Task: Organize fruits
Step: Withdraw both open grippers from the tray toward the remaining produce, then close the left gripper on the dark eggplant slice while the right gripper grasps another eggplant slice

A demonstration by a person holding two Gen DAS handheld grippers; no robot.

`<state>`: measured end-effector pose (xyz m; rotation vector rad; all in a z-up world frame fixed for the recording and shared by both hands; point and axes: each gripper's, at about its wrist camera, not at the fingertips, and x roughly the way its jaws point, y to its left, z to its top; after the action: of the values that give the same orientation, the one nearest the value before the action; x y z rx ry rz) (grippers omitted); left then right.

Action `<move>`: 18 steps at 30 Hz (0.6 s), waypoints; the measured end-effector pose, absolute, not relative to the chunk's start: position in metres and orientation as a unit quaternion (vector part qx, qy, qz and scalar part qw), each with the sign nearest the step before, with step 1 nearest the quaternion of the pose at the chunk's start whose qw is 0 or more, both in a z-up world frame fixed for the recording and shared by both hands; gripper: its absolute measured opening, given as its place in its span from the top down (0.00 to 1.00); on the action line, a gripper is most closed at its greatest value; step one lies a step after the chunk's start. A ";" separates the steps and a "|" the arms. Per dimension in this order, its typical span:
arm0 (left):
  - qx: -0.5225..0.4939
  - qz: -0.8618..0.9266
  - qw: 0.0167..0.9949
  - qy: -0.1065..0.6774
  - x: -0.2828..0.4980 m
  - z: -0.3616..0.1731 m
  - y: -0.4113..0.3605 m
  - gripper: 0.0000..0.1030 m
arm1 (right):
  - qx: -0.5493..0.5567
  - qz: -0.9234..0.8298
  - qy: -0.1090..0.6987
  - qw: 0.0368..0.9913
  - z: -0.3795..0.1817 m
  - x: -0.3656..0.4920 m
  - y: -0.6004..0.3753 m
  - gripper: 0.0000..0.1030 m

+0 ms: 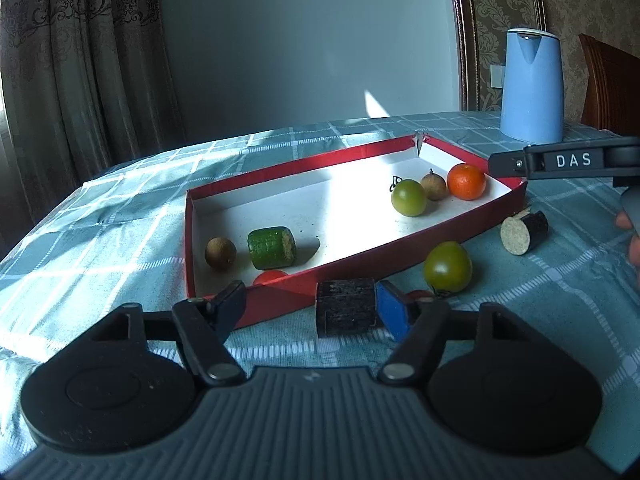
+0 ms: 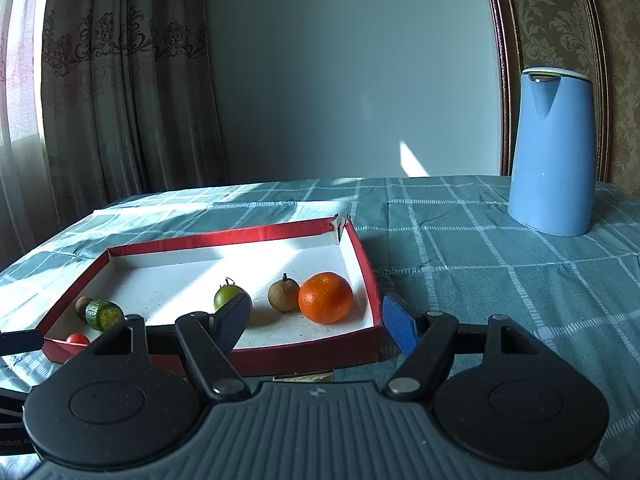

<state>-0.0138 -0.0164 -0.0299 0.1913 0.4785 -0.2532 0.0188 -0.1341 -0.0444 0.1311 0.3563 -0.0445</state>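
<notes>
A red-walled tray [image 1: 320, 160] [image 2: 224, 238] holds an orange [image 1: 466, 181] [image 2: 325, 297], a green tomato [image 1: 409, 197] [image 2: 229, 295], two brown longans [image 1: 433, 186] [image 1: 220, 253], a cucumber piece [image 1: 271, 247] [image 2: 103, 314] and a red cherry tomato [image 1: 270, 277] [image 2: 77, 338]. Outside the tray lie a green tomato [image 1: 447, 266], a dark cucumber piece [image 1: 525, 231] and a dark block [image 1: 345, 312]. My left gripper [image 1: 312, 306] is open, the block beside its right finger. My right gripper [image 2: 316, 322] is open and empty at the tray's near right corner.
A blue kettle [image 1: 532, 86] [image 2: 554, 152] stands at the back right on the green checked tablecloth [image 2: 480, 248]. A wooden chair [image 1: 608, 80] is behind it. Curtains hang at the left. The right gripper's arm [image 1: 568, 160] reaches in from the right.
</notes>
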 end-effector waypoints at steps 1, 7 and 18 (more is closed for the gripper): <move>0.093 -0.137 0.957 0.236 -0.015 -0.031 -0.016 0.51 | 0.067 -0.023 0.175 0.982 -0.044 0.017 -0.135 0.29; 0.092 -0.161 0.952 0.242 -0.015 -0.034 -0.016 0.68 | 0.086 -0.045 0.156 0.983 -0.041 -0.003 -0.150 0.29; 0.066 -0.178 0.956 0.225 -0.020 -0.031 -0.007 0.71 | 0.044 -0.013 0.208 0.977 -0.059 -0.023 -0.141 0.29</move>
<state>-0.0199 -0.0070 -0.0307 0.1338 0.4558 -0.3615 -0.0230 -0.1408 -0.0588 0.0889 0.4189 -0.0264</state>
